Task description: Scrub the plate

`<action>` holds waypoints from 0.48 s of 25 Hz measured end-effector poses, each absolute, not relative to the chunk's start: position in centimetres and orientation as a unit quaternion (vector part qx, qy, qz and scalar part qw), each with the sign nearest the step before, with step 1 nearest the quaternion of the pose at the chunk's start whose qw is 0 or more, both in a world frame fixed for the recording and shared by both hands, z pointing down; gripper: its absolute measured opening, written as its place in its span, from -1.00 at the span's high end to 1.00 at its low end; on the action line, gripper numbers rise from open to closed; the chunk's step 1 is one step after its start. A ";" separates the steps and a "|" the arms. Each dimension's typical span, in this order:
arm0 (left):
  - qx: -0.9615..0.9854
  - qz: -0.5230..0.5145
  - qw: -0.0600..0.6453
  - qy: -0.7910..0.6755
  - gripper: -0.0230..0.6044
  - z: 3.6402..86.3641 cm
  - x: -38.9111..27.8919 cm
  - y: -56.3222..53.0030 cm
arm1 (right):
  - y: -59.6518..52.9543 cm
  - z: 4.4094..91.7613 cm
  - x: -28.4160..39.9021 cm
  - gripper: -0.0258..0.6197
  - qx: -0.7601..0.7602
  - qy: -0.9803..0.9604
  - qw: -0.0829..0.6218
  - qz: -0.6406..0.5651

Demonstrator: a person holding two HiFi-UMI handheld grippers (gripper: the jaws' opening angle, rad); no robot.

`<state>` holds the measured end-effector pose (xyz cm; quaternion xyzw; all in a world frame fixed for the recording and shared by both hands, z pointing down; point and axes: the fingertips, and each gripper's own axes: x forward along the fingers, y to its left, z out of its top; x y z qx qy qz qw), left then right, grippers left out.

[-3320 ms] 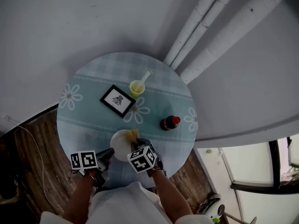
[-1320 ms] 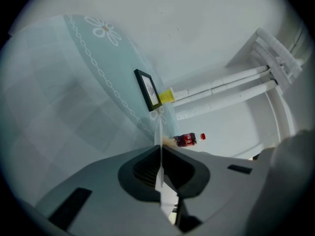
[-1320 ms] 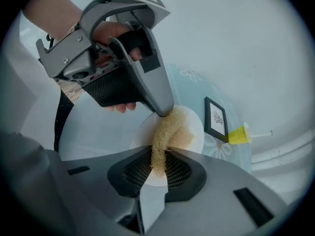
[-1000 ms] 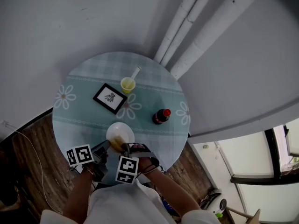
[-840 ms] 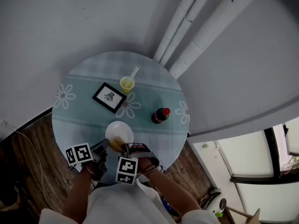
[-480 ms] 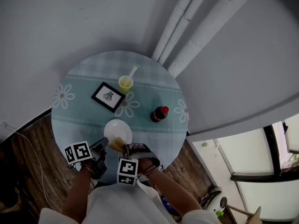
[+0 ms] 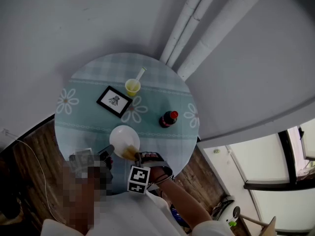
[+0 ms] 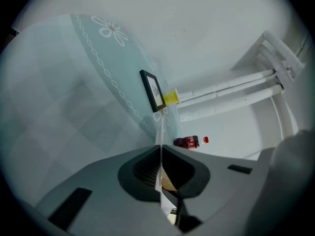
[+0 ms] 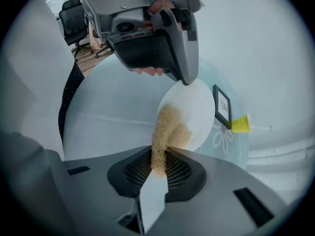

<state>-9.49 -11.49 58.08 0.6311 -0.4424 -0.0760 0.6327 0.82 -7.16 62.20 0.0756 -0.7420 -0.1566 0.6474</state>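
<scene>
Near the front edge of the surface (image 7: pixel 88 102): white plate (image 7: pixel 123 135), rim pinched in the closed left gripper (image 9: pixel 186 80). Clamped tight in the right gripper (image 9: pixel 158 167), pressed on the plate: tan scrubber (image 9: pixel 170 124). Best scrubbed in small circles, rim pinned.

On the table (image 7: pixel 93 75), the plate (image 7: pixel 122 135) lies nearest, frame (image 7: pixel 114 101) and cup (image 7: pixel 132 88) behind, bottle (image 7: pixel 168 119) right.

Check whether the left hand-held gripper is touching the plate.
Touching. In the left gripper view, the left hand-held gripper is shut on the white plate, whose rim runs edge-on between its jaws.
</scene>
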 end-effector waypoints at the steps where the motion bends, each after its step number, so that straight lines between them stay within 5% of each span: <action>1: 0.631 -0.076 0.633 -0.442 0.88 58.1 -9.5 -11.5 | -7.3 62.3 1.0 0.71 0.077 -0.741 0.649 -0.154; 12: 0.626 -0.073 0.640 -0.440 0.87 58.3 -9.5 -11.5 | -8.9 63.9 3.0 0.71 0.107 -0.730 0.665 -0.112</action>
